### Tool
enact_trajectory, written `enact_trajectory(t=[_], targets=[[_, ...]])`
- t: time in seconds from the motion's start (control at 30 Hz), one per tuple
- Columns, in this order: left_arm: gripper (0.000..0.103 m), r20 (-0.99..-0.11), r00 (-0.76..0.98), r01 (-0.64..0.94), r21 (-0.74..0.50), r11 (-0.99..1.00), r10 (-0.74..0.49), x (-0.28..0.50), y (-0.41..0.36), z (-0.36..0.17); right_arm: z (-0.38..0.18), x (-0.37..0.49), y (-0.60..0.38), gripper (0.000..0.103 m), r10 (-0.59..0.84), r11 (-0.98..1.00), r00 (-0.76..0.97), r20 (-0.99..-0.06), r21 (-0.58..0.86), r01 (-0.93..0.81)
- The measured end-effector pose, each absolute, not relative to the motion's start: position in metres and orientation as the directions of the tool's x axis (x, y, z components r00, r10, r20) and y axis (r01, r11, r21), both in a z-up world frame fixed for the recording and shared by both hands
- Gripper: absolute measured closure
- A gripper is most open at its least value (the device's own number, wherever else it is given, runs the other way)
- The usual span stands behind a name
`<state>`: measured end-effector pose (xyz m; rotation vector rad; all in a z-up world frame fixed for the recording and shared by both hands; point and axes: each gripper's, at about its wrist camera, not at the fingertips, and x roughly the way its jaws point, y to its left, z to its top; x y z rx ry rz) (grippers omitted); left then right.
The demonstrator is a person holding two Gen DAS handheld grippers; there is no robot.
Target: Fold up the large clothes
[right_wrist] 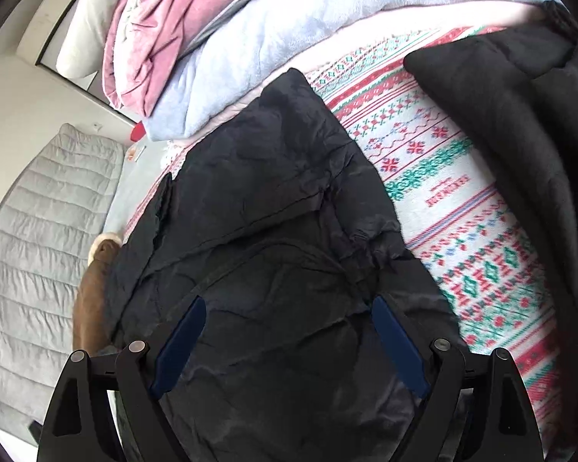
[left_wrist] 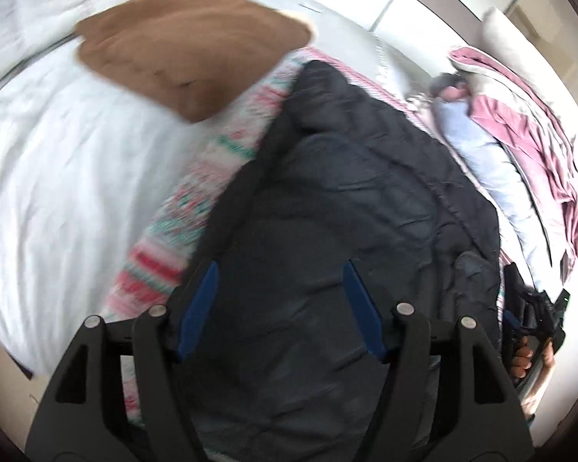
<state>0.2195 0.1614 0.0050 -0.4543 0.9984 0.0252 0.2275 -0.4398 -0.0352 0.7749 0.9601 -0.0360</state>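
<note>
A black puffer jacket (left_wrist: 346, 192) lies folded lengthwise on a red, green and white patterned blanket (left_wrist: 173, 231) on the bed. My left gripper (left_wrist: 280, 265) hovers over the jacket's near end, jaws open, its blue pads (left_wrist: 196, 308) apart with only fabric below them. In the right wrist view the same jacket (right_wrist: 273, 200) fills the middle, and my right gripper (right_wrist: 289, 300) stands open above it, holding nothing. Another black padded piece (right_wrist: 520, 115) lies at the right on the blanket (right_wrist: 443, 192); I cannot tell whether it belongs to the jacket. The right gripper (left_wrist: 535, 308) shows at the left view's right edge, held by a hand (left_wrist: 524, 358).
A brown folded garment (left_wrist: 189, 54) rests on the white duvet (left_wrist: 57, 177) beyond the blanket. Pink cloth (left_wrist: 539, 146) and a light blue fleece (left_wrist: 481, 154) are piled along the far side. A grey quilted cover (right_wrist: 38, 231) lies to the left in the right view.
</note>
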Motion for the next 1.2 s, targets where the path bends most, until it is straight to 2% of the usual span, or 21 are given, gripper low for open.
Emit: enact_trajectory(t=[0.1,0.37,0.53,0.63,0.77,0.9,0.97,1.03,1.1,1.2], targets=[[0.034,-0.834,0.520,-0.249,-0.352,0.902,-0.183,0.209,0.171,-0.011,-0.028,0.210,-0.442,0.014,0.276,0.758,0.599,-0.751,0.554,0.345],[0.034,-0.830,0.494,-0.268,-0.430,0.862,-0.260,0.182,0.196,-0.039,-0.016,0.132,-0.446,0.014,0.159,0.905,0.571,-0.806,0.350,0.242],[0.034,-0.808,0.519,-0.235,-0.447,0.863,-0.277,0.162,0.206,-0.044,-0.026,0.086,-0.440,0.014,0.190,0.935,0.569,-0.800,0.325,0.144],[0.034,-0.799,0.524,-0.208,-0.457,0.865,-0.296,0.153,0.209,-0.046,-0.022,0.059,-0.417,0.014,0.117,0.968,0.600,-0.792,0.227,0.111],[0.034,-0.786,0.528,-0.166,-0.468,0.868,-0.322,0.142,0.206,-0.047,-0.026,0.033,-0.411,0.014,0.166,0.945,0.626,-0.762,0.304,0.119],[0.034,-0.781,0.536,-0.154,-0.464,0.873,-0.321,0.132,0.204,-0.049,-0.040,0.015,-0.412,0.014,0.060,0.946,0.610,-0.790,0.240,0.217],[0.034,-0.782,0.540,-0.156,-0.455,0.876,-0.310,0.129,0.205,-0.050,-0.048,0.012,-0.419,0.015,0.086,0.928,0.597,-0.798,0.283,0.244],[0.034,-0.783,0.541,-0.154,-0.450,0.880,-0.305,0.126,0.204,-0.051,-0.053,0.010,-0.424,0.025,0.120,0.909,0.593,-0.796,0.328,0.256],[0.034,-0.785,0.532,-0.147,-0.454,0.879,-0.317,0.127,0.202,-0.054,-0.056,0.009,-0.426,0.042,0.177,0.888,0.596,-0.783,0.388,0.246],[0.034,-0.772,0.536,-0.147,-0.484,0.863,-0.342,0.128,0.201,-0.058,-0.061,0.009,-0.426,0.050,0.238,0.857,0.593,-0.769,0.454,0.244]])
